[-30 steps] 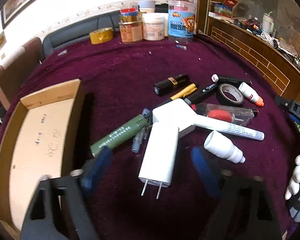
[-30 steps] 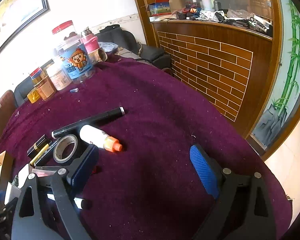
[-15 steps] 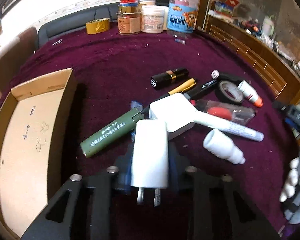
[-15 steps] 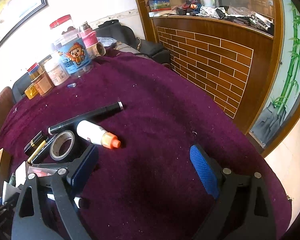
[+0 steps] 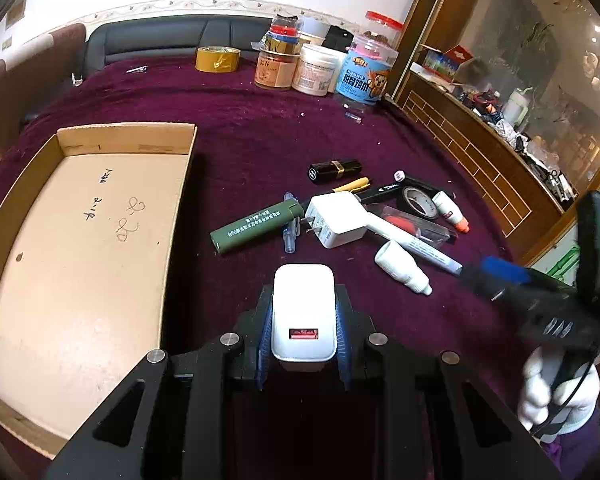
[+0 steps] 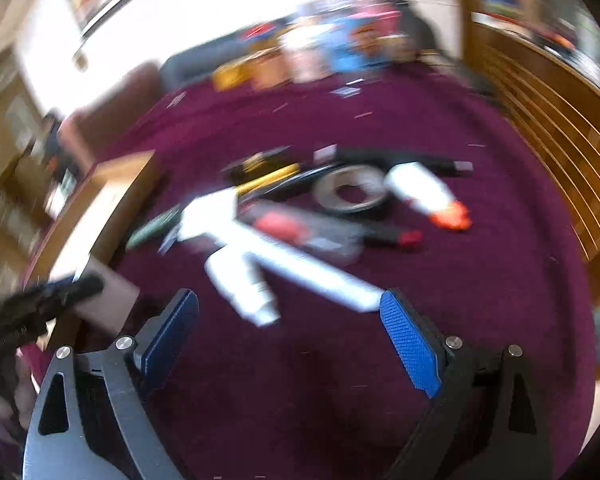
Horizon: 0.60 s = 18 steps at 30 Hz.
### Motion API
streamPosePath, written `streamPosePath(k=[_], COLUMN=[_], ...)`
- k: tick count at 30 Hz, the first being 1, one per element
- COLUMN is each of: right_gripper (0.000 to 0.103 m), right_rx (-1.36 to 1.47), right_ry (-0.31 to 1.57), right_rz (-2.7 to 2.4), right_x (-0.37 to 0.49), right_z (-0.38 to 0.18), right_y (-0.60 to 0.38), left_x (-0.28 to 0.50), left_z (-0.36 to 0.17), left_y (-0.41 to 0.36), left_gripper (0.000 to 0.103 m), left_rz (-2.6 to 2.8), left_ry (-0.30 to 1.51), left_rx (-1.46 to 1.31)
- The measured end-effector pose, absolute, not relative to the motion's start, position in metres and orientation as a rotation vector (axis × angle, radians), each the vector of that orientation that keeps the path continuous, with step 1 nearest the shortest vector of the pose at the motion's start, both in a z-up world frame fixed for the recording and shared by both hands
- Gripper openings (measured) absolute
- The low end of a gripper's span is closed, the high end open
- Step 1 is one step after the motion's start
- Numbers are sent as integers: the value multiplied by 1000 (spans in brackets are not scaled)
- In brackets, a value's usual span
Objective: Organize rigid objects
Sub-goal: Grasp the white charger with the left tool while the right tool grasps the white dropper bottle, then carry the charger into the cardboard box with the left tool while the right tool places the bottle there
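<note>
The left gripper (image 5: pixel 303 334) has just clamped its blue fingers (image 5: pixel 265 336) on either flank of the white charger (image 5: pixel 303 312) and holds it off the bench (image 5: pixel 260 136), port end toward the camera, a small red-lined socket showing in its face; gripping the flat sides looks like the sensible choice, since the smooth rounded block offers little else to pinch. It is a plain glossy white brick with soft corners. Just to the left lies the open cardboard tray (image 5: pixel 124 130), nothing in it yet, which I take to be where the charger is headed. The rest of the clutter sits in a heap beyond: a green tube (image 5: pixel 256 226), a second white plug (image 5: pixel 336 220), a white marker (image 5: pixel 416 244), a small white bottle (image 5: pixel 400 266), a roll of black tape (image 5: pixel 418 202). The right gripper (image 6: pixel 290 336) hangs over that heap with its fingers spread wide and nothing between them, its view blurred, probably lining up on the bottle or marker.
</note>
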State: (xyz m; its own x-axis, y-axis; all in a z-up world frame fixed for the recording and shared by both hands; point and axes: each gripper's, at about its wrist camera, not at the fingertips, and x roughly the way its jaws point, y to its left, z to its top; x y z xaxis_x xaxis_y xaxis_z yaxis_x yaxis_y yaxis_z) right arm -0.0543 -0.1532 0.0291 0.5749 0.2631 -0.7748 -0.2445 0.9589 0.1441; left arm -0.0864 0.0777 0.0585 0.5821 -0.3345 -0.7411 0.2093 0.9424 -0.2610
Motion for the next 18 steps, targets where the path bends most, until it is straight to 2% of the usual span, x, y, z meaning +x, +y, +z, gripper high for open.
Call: streamPosePath(k=[4, 5, 7, 8, 9, 10, 11, 18], right_gripper=[91, 84, 80, 73, 48, 32, 25, 24], right_rx=[-114, -135, -201, -223, -248, -248, -243, -130], right_ry=[919, 922, 899, 892, 887, 918, 933, 931], right_rz=[271, 262, 221, 211, 204, 222, 221, 231], right_x=[-46, -42, -37, -35, -33, -31, -29, -38], right_z=[16, 13, 11, 11, 11, 8, 7, 22], right_y=[-120, -115, -106, -105, -99, -97, -96, -108], left_x=[-99, -104, -110, -113, -117, -119, -122, -134], left_z=[62, 65, 68, 70, 73, 75, 78, 93], left_y=[89, 94, 103, 107, 112, 116, 121, 151], left_gripper=[23, 23, 23, 23, 23, 23, 23, 23], left_rz=[-328, -324, -318, -315, -311, -308, -306, -305], left_ry=[883, 878, 869, 865, 856, 848, 839, 790], left_rx=[-180, -183, -194, -201, -209, -215, -222, -263])
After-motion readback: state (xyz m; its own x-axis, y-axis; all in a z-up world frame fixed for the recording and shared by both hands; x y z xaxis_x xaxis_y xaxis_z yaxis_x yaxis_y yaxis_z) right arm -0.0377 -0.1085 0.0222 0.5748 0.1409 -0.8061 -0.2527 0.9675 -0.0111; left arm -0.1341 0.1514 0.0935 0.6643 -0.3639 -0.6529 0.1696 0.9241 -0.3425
